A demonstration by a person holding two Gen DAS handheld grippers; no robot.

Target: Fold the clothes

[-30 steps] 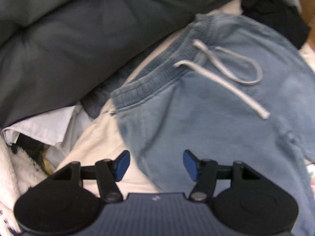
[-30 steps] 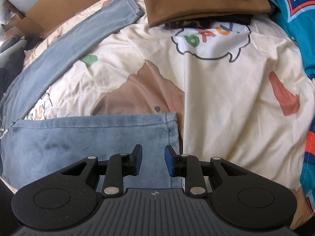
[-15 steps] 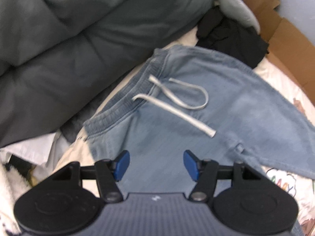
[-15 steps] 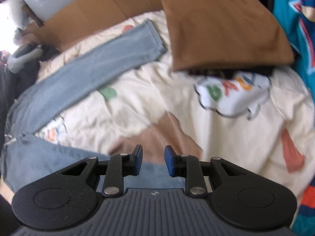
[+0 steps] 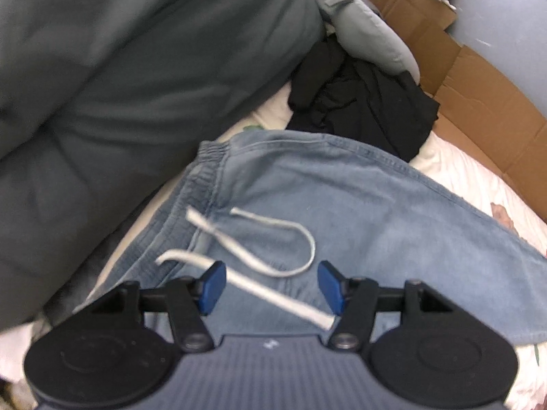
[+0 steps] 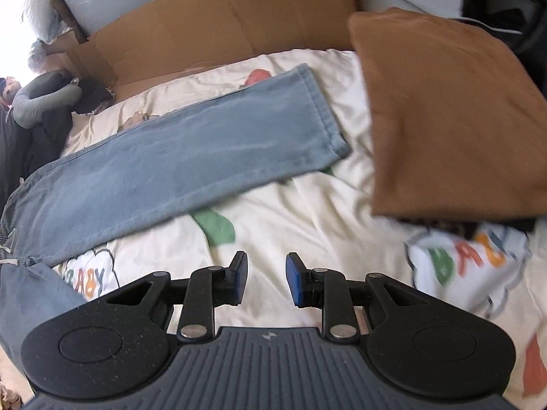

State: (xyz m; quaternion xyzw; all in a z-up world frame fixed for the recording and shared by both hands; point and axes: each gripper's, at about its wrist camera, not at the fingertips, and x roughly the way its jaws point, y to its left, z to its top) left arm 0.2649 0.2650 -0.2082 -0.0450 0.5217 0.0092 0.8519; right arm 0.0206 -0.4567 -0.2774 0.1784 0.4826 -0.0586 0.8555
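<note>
Light blue drawstring trousers (image 5: pixel 359 201) lie spread on a cream printed bedsheet (image 6: pixel 307 225). In the left wrist view their elastic waistband (image 5: pixel 191 198) and white drawstring (image 5: pixel 273 290) sit just ahead of my left gripper (image 5: pixel 271 285), which hovers open over the cord with nothing between its blue pads. In the right wrist view one trouser leg (image 6: pixel 177 167) stretches from the left to its hem at centre. My right gripper (image 6: pixel 265 278) is above bare sheet below that leg, jaws partly apart and empty.
A folded brown garment (image 6: pixel 444 116) rests on a stack at the right. Cardboard (image 6: pixel 222 30) lines the far edge of the bed. A dark grey duvet (image 5: pixel 119 102) bulks on the left, with a black garment (image 5: pixel 362 102) and a grey pillow (image 5: pixel 365 30) beyond the waistband.
Both views have swung toward the far side of the bed. The waistband and drawstring slid down toward my left gripper. The right gripper left the near trouser leg; the far leg now fills its view.
</note>
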